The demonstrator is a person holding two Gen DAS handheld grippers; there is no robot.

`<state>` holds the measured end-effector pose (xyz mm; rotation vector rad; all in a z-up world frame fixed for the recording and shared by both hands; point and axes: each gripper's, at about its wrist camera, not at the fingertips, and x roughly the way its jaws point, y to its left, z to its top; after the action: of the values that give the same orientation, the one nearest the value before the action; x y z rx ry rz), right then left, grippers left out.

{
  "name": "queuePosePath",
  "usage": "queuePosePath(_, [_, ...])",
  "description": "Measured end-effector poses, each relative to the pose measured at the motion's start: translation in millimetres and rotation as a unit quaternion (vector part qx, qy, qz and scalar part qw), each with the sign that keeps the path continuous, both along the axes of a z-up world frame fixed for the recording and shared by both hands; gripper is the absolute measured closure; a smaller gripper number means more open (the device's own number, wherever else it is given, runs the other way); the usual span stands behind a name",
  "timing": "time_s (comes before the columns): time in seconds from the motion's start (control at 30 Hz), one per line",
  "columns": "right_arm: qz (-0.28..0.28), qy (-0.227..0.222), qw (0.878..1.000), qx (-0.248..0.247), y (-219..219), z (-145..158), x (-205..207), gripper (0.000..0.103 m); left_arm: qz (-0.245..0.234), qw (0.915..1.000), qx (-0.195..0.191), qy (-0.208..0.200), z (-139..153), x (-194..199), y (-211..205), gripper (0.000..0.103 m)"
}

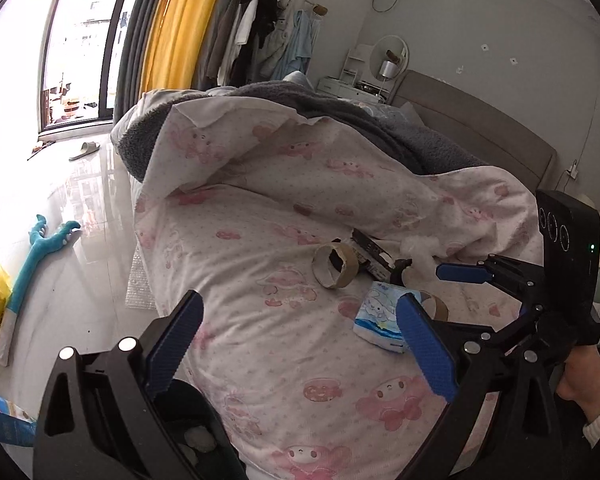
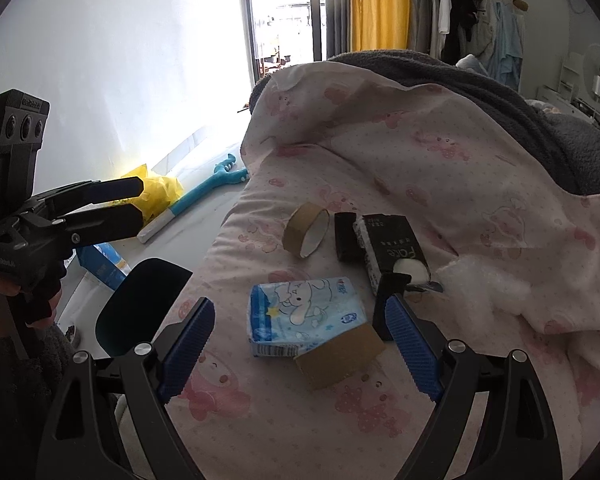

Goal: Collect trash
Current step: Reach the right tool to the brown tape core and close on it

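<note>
Lying between wide-spread right tool (image 2: 300,352) fingers: tissue pack (image 2: 306,314); left tool (image 1: 300,344) wide too.

We see a bed (image 1: 280,320) under a pink-printed duvet (image 2: 440,152), a yellow curtain (image 1: 180,24) beside the bright window (image 1: 80,40) (daylight glares off the glossy floor (image 1: 80,280)).

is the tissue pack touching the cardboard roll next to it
Touching: in the right wrist view the tissue pack overlaps the near cardboard roll at its corner, no gap visible.
</note>
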<state>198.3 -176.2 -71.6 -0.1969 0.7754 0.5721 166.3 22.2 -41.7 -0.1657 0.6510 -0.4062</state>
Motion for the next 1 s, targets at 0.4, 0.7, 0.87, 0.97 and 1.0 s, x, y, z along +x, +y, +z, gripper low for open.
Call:
queuePosePath(0.4, [0.007, 0.023, 1.0, 0.018, -33, -17, 6, 0.025, -0.027, 0.9993, -0.014, 0.023, -13, 14, -26, 0.005])
queuePosePath(0.7, [0.02, 0.037, 0.998, 0.048, -46, -30, 13, 0.031, -0.058, 0.9976, -0.014, 0.035, -24, 20, -47, 0.005])
queuePosePath(0.87, [0.029, 0.049, 0.995, 0.077, -49, -37, 18, 0.038, -0.072, 0.9965, -0.011, 0.041, -29, 21, -56, 0.005])
queuePosePath(0.97, [0.035, 0.051, 0.995, 0.084, -48, -38, 19, 0.041, -0.08, 0.9958, -0.008, 0.043, -32, 22, -60, 0.005])
queuePosePath(1.0, [0.036, 0.051, 0.994, 0.086, -47, -37, 20, 0.042, -0.083, 0.9955, -0.009, 0.044, -33, 23, -61, 0.005])
